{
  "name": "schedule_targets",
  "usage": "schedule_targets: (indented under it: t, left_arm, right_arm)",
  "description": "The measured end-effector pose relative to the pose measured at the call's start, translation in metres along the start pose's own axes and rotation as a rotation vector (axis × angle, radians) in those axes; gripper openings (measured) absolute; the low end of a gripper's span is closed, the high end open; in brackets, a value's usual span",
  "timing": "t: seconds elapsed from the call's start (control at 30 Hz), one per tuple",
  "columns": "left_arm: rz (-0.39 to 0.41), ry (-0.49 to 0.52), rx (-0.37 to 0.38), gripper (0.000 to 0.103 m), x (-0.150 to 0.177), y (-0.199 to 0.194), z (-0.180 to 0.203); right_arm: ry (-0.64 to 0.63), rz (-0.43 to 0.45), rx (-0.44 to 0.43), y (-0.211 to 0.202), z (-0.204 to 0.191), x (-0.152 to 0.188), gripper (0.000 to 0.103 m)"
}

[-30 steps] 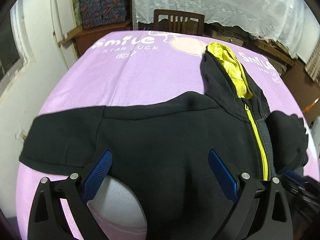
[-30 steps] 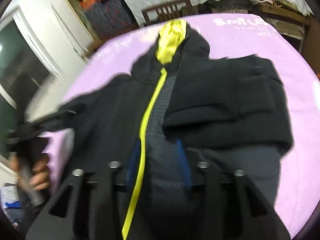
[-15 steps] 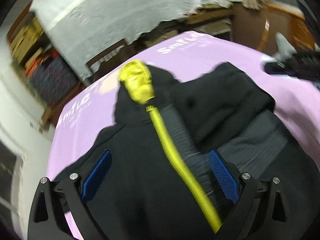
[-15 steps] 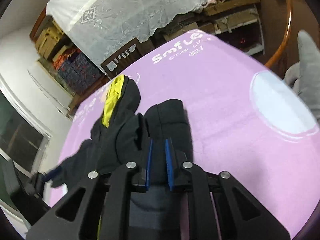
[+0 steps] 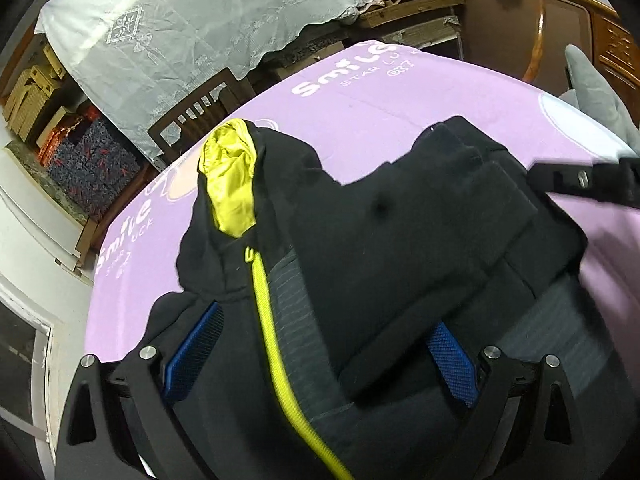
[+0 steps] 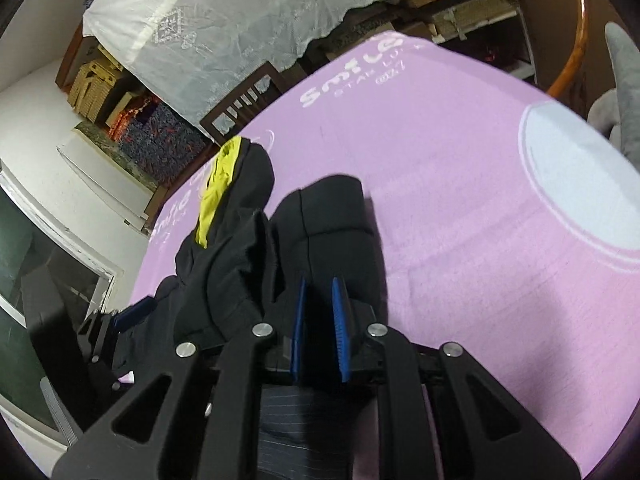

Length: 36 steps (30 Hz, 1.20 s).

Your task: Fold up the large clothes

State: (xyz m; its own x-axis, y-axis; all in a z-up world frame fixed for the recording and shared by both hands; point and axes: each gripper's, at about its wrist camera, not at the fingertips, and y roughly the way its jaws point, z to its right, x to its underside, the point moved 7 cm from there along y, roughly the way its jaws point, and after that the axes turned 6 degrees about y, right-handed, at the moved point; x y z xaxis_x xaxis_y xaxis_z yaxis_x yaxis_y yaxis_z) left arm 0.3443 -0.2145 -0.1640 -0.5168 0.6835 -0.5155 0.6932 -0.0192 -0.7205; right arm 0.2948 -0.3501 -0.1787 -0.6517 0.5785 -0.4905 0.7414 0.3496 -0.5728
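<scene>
Hooded jacket (image 5: 400,240) lies on table cover (image 5: 400,112), hood (image 5: 236,184) at far end, zipper (image 5: 272,328) running toward the near edge. One sleeve (image 5: 460,216) folded across jacket body, right of zipper. Chair (image 5: 196,116) behind table's far edge; draped cloth (image 5: 200,20) behind chair. Stacked boxes (image 5: 32,104) at far left.

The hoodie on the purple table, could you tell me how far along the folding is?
Partly done. The black hoodie lies zipped on the purple table cover, with one sleeve already folded across its front. In hand: the right gripper, jaws nearly closed, sits at that folded sleeve, while the left gripper hangs open over the zipper. The hood remains unfolded; the other sleeve isn't visible.
</scene>
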Motion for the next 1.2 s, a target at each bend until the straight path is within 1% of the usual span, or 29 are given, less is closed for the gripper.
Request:
schedule_targets:
  t: [0.13, 0.17, 0.2, 0.23, 0.27, 0.3, 0.33, 0.37, 0.4, 0.5, 0.53, 0.6, 0.63, 0.7, 0.73, 0.77, 0.8, 0.87, 0.9, 0.93, 0.97, 1.0, 1.03, 1.1, 1.13, 1.2]
  left_arm:
    - [0.006, -0.067, -0.007, 0.097, -0.01, 0.005, -0.007]
    - [0.011, -0.088, -0.002, 0.093, -0.011, 0.005, -0.011]
    - [0.016, -0.115, 0.006, 0.083, -0.012, 0.005, -0.017]
    - [0.014, -0.132, 0.012, 0.077, -0.012, 0.005, -0.022]
    - [0.013, -0.153, 0.024, 0.063, -0.011, 0.004, -0.027]
    - [0.01, -0.173, 0.041, 0.044, -0.01, 0.004, -0.032]
    - [0.003, -0.204, 0.073, 0.036, -0.008, 0.004, -0.039]
    - [-0.001, -0.233, 0.095, 0.02, -0.006, 0.003, -0.045]
    - [-0.002, -0.253, 0.108, 0.016, -0.004, 0.002, -0.049]
    - [-0.001, -0.334, 0.141, 0.015, 0.008, -0.001, -0.069]
    - [-0.003, -0.37, 0.169, 0.016, 0.017, -0.001, -0.075]
    - [-0.024, -0.416, 0.198, 0.021, 0.033, 0.001, -0.083]
    - [-0.043, -0.443, 0.21, 0.025, 0.046, 0.003, -0.087]
    - [-0.071, -0.488, 0.22, 0.048, 0.069, 0.008, -0.095]
    - [-0.077, -0.505, 0.221, 0.052, 0.076, 0.009, -0.1]
    - [-0.083, -0.53, 0.225, 0.062, 0.085, 0.01, -0.104]
    - [-0.087, -0.56, 0.229, 0.076, 0.092, 0.011, -0.11]
    - [-0.081, -0.613, 0.229, 0.086, 0.102, 0.007, -0.12]
    - [-0.076, -0.632, 0.235, 0.088, 0.105, 0.005, -0.124]
    - [-0.072, -0.643, 0.245, 0.089, 0.107, 0.003, -0.128]
    - [-0.068, -0.653, 0.257, 0.09, 0.108, 0.001, -0.131]
    - [-0.064, -0.661, 0.259, 0.091, 0.11, 0.0, -0.134]
    - [-0.061, -0.666, 0.26, 0.091, 0.111, -0.001, -0.136]
    - [-0.049, -0.697, 0.275, 0.093, 0.117, -0.002, -0.144]
    - [-0.04, -0.73, 0.307, 0.093, 0.119, 0.0, -0.149]
    - [-0.035, -0.741, 0.312, 0.093, 0.121, 0.001, -0.151]
  right_arm:
    - [0.027, -0.002, -0.006, 0.001, 0.005, 0.0, 0.014]
    - [0.036, -0.004, -0.011, 0.001, 0.007, 0.0, 0.014]
    - [0.043, -0.005, -0.013, 0.001, 0.008, -0.001, 0.014]
    - [0.048, -0.005, -0.016, 0.001, 0.009, -0.001, 0.014]
    - [0.048, -0.005, -0.019, 0.001, 0.009, -0.001, 0.014]
    - [0.044, -0.002, -0.021, 0.0, 0.008, -0.001, 0.014]
    - [0.035, 0.002, -0.023, 0.0, 0.006, -0.001, 0.014]
    - [0.027, 0.006, -0.025, -0.001, 0.004, 0.0, 0.014]
    - [0.014, 0.008, -0.029, -0.001, 0.001, 0.0, 0.014]
    - [-0.041, 0.002, -0.042, 0.0, -0.01, 0.005, 0.014]
    - [-0.066, -0.008, -0.038, 0.002, -0.014, 0.008, 0.014]
    - [-0.097, -0.04, -0.013, 0.009, -0.017, 0.014, 0.014]
    - [-0.1, -0.07, 0.008, 0.016, -0.015, 0.018, 0.014]
    - [-0.088, -0.117, 0.014, 0.024, -0.012, 0.022, 0.013]
    - [-0.081, -0.129, 0.012, 0.026, -0.01, 0.023, 0.01]
    - [-0.079, -0.133, 0.01, 0.026, -0.01, 0.024, 0.01]
    - [-0.082, -0.135, 0.013, 0.026, -0.01, 0.025, 0.009]
    - [-0.089, -0.146, 0.018, 0.028, -0.009, 0.027, 0.008]
    - [-0.09, -0.149, 0.02, 0.03, -0.009, 0.028, 0.006]
    - [-0.097, -0.148, 0.032, 0.031, -0.009, 0.028, 0.004]
    - [-0.104, -0.147, 0.036, 0.031, -0.01, 0.029, 0.004]
    - [-0.109, -0.147, 0.039, 0.031, -0.009, 0.029, 0.003]
    - [-0.112, -0.146, 0.043, 0.032, -0.009, 0.029, 0.001]
    - [-0.109, -0.144, 0.054, 0.032, -0.006, 0.028, 0.0]
    - [-0.103, -0.147, 0.049, 0.032, -0.005, 0.028, 0.0]
    - [-0.1, -0.15, 0.047, 0.033, -0.005, 0.027, 0.0]
